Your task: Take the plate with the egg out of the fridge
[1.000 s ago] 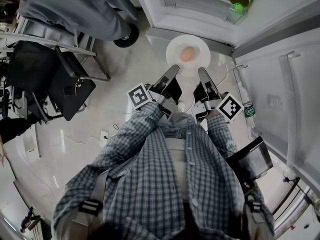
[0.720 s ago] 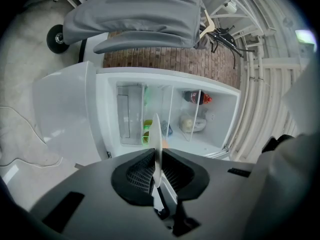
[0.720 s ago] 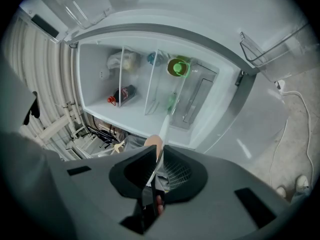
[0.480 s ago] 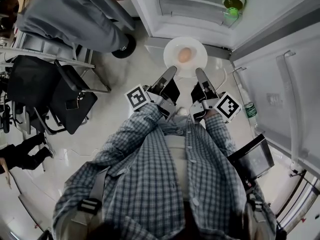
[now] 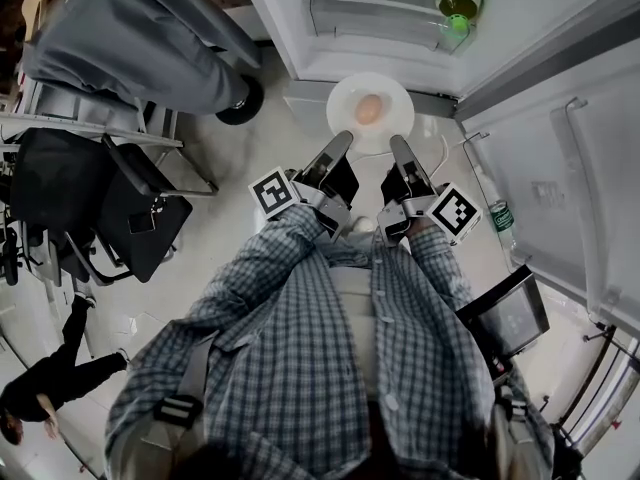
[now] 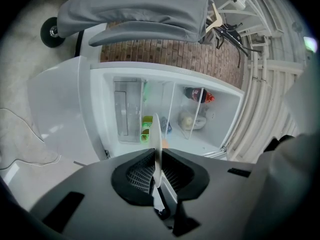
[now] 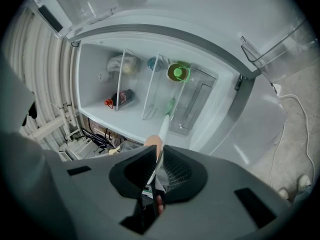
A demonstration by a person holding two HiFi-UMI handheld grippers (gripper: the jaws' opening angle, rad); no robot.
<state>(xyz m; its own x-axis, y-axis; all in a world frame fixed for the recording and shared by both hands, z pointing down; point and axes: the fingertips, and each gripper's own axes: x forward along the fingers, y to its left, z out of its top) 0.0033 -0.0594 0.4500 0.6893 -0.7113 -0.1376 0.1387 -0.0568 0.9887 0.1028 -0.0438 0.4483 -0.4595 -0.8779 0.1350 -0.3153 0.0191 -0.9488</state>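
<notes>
Left claw (image 5: pixel 343 140): you pinch the plate (image 5: pixel 342 98) at its near-left rim.
Right claw (image 5: pixel 397 144): you pinch its near-right rim.
Egg (image 5: pixel 368 109): on the plate, by the open fridge (image 5: pixel 370 13).

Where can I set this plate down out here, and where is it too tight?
Bare floor lies left of the plate, between the black wheel and the black chairs. The right is crowded: the fridge door and a dark screen stand close. The left gripper and right gripper both clamp the plate's rim in their tongs.
</notes>
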